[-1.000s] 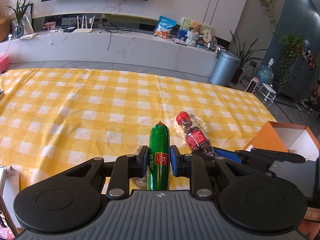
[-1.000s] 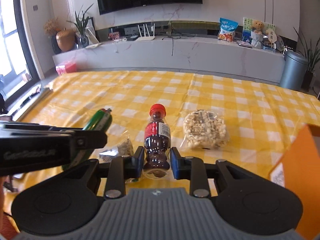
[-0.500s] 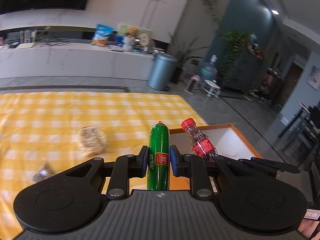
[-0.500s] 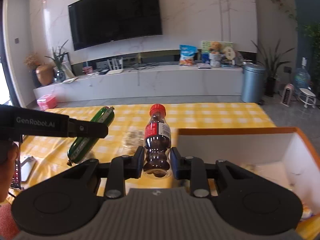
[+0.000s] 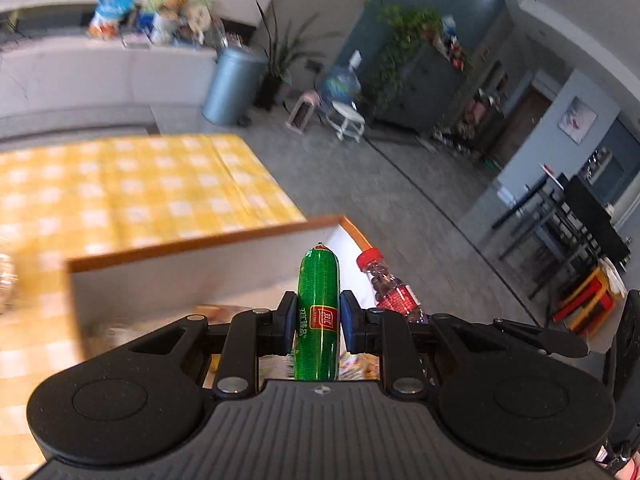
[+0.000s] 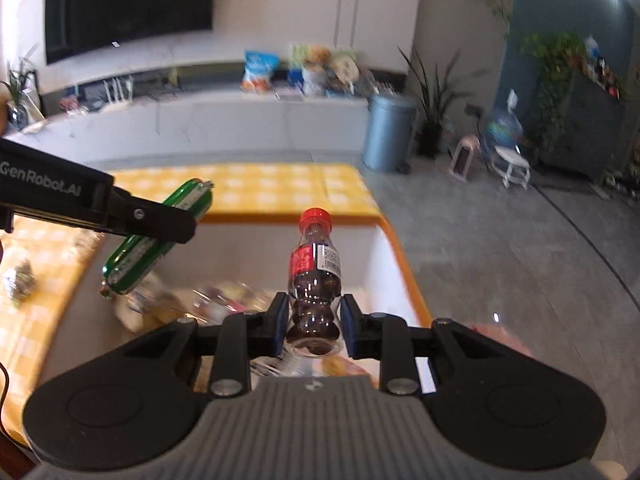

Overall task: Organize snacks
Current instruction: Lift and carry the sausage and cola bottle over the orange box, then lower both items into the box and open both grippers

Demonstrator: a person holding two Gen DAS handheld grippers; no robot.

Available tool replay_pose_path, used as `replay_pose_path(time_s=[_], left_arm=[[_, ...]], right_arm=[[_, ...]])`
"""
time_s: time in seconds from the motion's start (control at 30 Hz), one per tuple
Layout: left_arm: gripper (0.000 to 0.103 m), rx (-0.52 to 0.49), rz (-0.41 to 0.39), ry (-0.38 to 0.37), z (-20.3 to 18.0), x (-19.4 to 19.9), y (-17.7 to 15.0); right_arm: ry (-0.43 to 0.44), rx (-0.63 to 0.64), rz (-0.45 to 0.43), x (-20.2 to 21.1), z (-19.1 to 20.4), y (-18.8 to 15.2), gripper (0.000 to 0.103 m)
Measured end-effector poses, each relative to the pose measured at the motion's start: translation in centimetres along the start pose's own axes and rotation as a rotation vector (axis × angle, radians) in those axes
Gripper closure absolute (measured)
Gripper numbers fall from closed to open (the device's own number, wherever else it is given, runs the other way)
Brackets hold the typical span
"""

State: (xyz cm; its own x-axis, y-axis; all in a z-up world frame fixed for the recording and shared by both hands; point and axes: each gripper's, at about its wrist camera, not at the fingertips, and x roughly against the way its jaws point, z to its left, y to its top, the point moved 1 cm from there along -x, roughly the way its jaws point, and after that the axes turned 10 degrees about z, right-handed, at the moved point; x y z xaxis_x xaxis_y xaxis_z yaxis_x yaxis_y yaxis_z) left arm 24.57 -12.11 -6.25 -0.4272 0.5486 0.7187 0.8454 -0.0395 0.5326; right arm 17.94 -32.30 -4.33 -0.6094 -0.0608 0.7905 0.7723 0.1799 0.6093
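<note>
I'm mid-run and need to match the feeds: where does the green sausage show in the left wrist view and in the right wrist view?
Left wrist: the green sausage stands centre-bottom, clamped in the left hand-held gripper.
Right wrist: it hangs tilted at mid-left, partly hidden behind the left hand-held gripper, above the box.
Shared landmark: the orange-rimmed box; also the red-capped cola bottle.
</note>
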Motion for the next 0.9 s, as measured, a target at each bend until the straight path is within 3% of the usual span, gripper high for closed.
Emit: replay_pose_path(time_s=[0.13, 0.47, 0.9], left_arm=[[0.078, 0.056, 0.079, -0.036, 0.6, -3.3, 1.4], [0.078, 0.113, 0.213, 0.02, 0.9, -9.5, 2.1], [0.078, 0.155, 0.288, 0.061, 1.6, -11.5, 2.4]], right_arm=[[-0.014, 0.019, 0.068, -2.1, -1.7, 0.2, 0.077], [0.019, 0.052, 0.181, -7.7, -2.5, 1.7, 0.077], [0.029, 0.116, 0.264, -10.9, -1.7, 2.6, 0.077]])
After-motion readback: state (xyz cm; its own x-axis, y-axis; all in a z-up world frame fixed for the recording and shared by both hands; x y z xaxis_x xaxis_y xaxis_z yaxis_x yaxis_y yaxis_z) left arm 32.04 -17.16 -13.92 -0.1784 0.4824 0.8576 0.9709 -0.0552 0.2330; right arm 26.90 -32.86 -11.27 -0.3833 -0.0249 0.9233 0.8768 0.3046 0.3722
